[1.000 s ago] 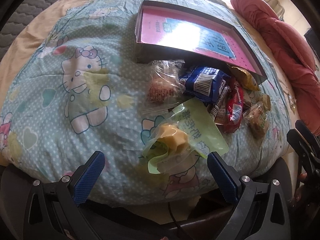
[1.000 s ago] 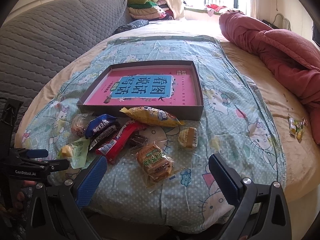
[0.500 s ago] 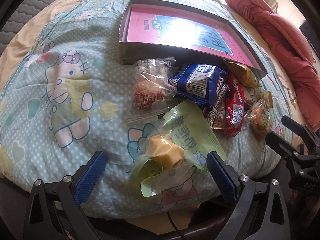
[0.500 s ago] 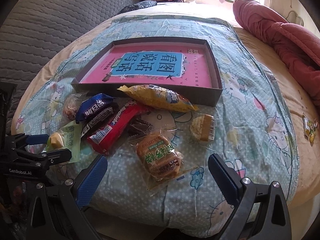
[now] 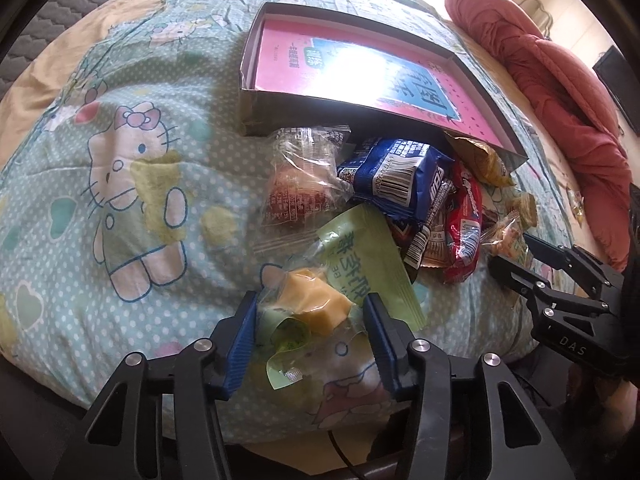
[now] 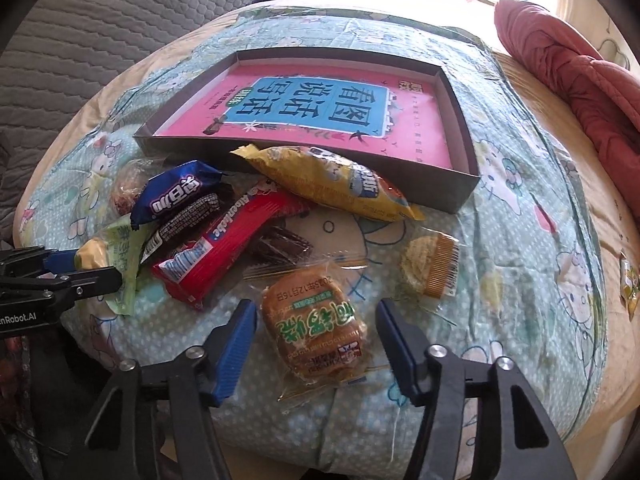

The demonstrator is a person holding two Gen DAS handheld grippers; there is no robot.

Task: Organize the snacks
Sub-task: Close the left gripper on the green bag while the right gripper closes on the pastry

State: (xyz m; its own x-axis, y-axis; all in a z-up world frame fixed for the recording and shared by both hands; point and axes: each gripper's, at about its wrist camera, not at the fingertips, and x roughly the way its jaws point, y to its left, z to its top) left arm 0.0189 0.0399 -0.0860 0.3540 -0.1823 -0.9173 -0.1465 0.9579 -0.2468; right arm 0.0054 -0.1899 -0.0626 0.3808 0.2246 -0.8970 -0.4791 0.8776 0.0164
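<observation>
Box (image 6: pixel 460 184) at far side holds no snacks; whole snack pile (image 6: pixel 224 232) lies near it on bedspread. Left gripper (image 5: pixel 308 336) closing around green-wrapped cake (image 5: pixel 316 304), right gripper (image 6: pixel 316 332) closing around brown pastry (image 6: pixel 312 324); neither lifted yet

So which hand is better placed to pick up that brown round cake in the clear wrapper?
Right. The right gripper already straddles the cake, its jaws closing around it. The left gripper is closing on a yellow snack at the pile's far end.
</observation>
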